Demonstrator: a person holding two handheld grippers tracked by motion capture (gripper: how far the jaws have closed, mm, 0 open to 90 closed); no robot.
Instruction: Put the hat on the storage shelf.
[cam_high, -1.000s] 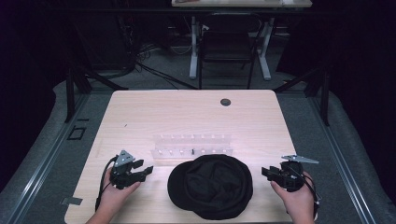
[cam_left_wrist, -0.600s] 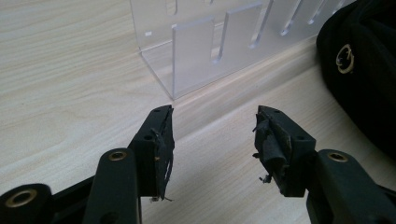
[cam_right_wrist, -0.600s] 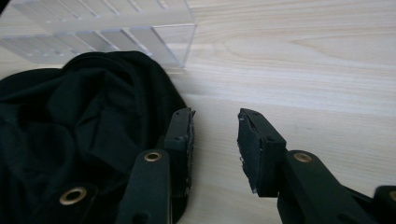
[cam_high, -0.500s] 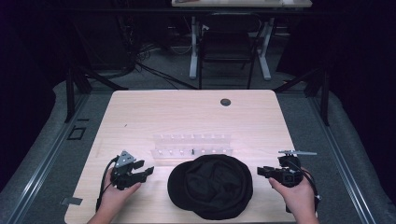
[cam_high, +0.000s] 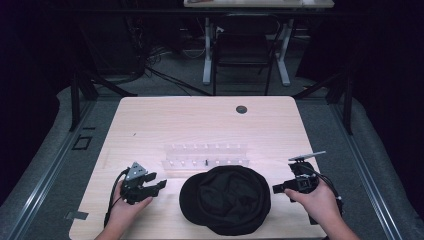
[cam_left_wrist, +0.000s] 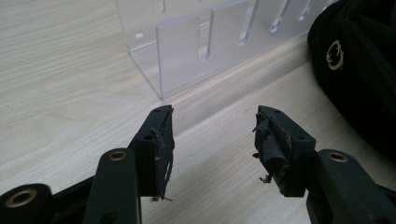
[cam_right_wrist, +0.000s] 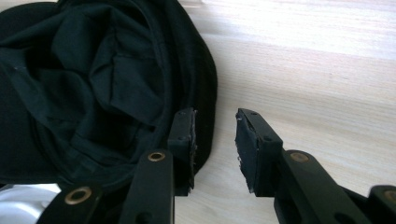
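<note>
A black cloth hat (cam_high: 225, 200) lies opening-up at the front middle of the wooden table (cam_high: 200, 125). Just behind it stands a clear acrylic rack (cam_high: 207, 156) with slots. My left gripper (cam_high: 158, 183) rests left of the hat, open and holding nothing. In the left gripper view its jaws (cam_left_wrist: 214, 116) point at the rack's corner (cam_left_wrist: 187, 42), with the hat (cam_left_wrist: 364, 79) at the right. My right gripper (cam_high: 276, 189) is at the hat's right edge, open. In the right gripper view (cam_right_wrist: 215, 119) one jaw overlaps the hat's rim (cam_right_wrist: 205, 93), which reaches slightly into the gap.
A small dark round hole (cam_high: 241, 109) sits near the table's far edge. A brass eyelet (cam_left_wrist: 335, 53) shows on the hat. Beyond the table are a dark floor, cables and a desk frame (cam_high: 245, 55).
My right gripper has slid left, closer to the hat's right edge. The left gripper has barely moved.
</note>
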